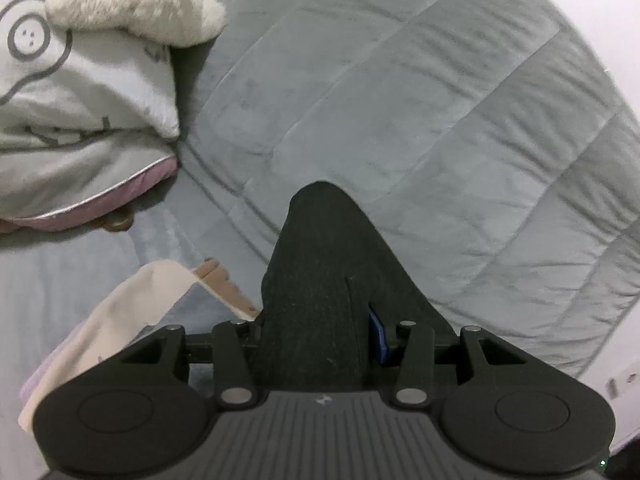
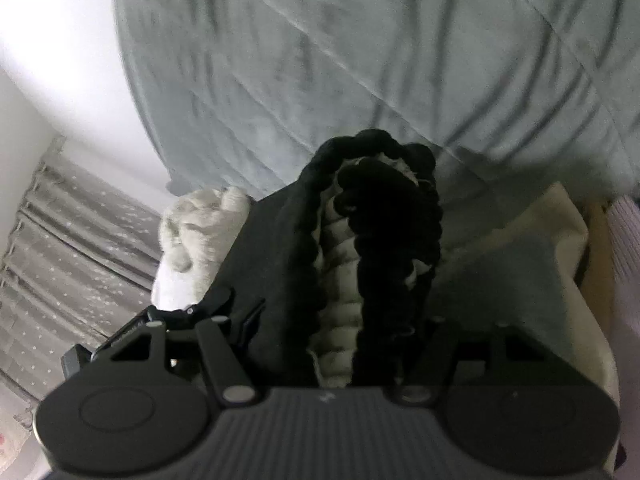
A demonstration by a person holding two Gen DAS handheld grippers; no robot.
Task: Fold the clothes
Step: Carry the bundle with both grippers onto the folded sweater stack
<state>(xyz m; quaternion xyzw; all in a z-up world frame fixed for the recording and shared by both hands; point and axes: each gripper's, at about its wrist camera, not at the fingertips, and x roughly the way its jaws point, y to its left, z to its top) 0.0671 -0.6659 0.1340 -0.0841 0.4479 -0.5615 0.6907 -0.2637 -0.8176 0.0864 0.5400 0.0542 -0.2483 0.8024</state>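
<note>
Left claw (image 1: 320, 320): clamped on dark charcoal knit garment (image 1: 316, 264), to be kept taut above grey quilted bed cover (image 1: 400, 100). Right claw (image 2: 344, 340): garment's black ruffled waistband (image 2: 384, 208) bunched between the fingers, grip not discernible; fabric to be lowered flat before release.

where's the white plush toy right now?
Left wrist view: the white plush toy sits top left, lying on the printed pillow beside the grey quilt. Right wrist view shows a fluffy white thing left of the dark garment, likely the same toy.
</note>
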